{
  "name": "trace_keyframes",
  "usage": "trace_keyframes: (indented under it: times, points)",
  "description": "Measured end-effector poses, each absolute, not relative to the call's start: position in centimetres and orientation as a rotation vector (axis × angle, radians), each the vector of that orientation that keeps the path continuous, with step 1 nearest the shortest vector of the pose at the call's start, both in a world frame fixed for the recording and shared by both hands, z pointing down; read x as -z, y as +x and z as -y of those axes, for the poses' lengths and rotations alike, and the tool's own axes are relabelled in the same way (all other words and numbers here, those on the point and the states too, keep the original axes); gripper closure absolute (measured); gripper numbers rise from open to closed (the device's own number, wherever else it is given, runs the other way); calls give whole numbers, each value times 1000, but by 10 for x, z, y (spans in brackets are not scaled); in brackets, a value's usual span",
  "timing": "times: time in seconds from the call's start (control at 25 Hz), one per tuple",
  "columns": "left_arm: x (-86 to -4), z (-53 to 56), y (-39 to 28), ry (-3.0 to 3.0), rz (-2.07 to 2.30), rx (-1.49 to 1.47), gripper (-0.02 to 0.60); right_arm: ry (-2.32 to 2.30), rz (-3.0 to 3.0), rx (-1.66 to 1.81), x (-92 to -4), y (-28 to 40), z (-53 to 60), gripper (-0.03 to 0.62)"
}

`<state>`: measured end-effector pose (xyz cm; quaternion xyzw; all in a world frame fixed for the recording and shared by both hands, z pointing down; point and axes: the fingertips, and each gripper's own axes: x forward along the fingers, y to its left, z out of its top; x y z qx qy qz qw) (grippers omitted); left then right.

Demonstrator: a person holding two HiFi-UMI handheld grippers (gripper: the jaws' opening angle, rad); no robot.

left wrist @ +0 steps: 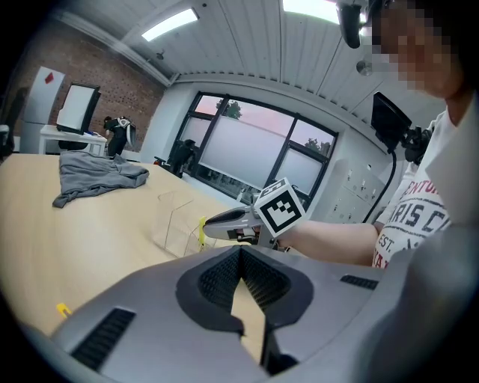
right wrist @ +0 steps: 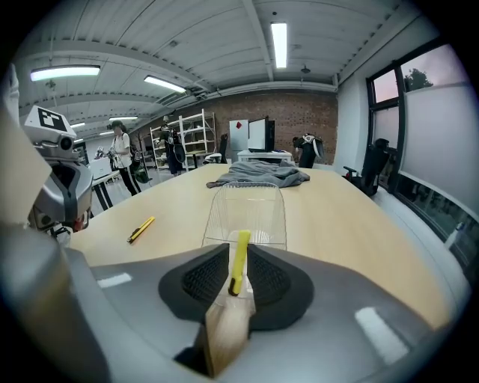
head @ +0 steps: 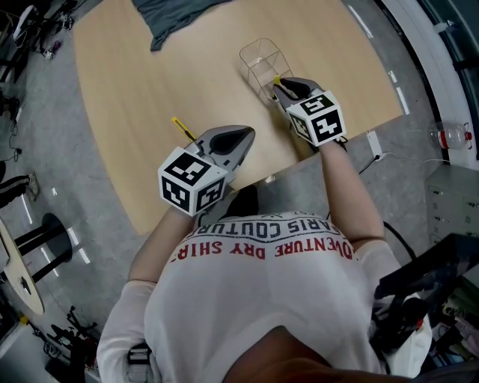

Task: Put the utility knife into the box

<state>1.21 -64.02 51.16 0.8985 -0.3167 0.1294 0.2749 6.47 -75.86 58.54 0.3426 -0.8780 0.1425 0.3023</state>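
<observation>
The right gripper (right wrist: 238, 253) is closed on the utility knife (right wrist: 241, 241). The yellow knife stands lengthwise between the ribbed pads (right wrist: 203, 278), with its dark end low in the grip and its free end pointing forward past the jaw tips. In the head view this gripper (head: 281, 82) sits right of centre in the upper half of the frame. The knife's yellow end (head: 277, 78) shows at the near rim of the box (head: 262, 61); contact with the rim cannot be confirmed.

The left gripper (left wrist: 241, 254) is closed at the tips with nothing between the pads; a narrow wedge of tabletop shows behind the tips. In the head view it (head: 243, 136) lies at centre frame, near the table's front edge.

The box (right wrist: 247, 213) is clear-walled and open-topped, directly ahead of the right gripper. The table (head: 135, 82) shows through its walls.

A second yellow knife (head: 182, 127) lies flat on the table, just left of the left gripper and well apart from the box. In the right gripper view it (right wrist: 141, 229) appears at left centre. A grey cloth (head: 168, 19) lies crumpled at the table's far edge, upper left of the box.
</observation>
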Motion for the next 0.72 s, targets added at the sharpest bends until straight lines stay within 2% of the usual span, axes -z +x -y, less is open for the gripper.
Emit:
trace_keyframes:
  times: [0.32,0.72]
  points:
    - [-504,617,37,2450,858,-338,581,910,2411,-343,-551,82,718,548]
    - [-439,502,63,2558,857,-245,581,851,2573,-404,-461,94,535,577]
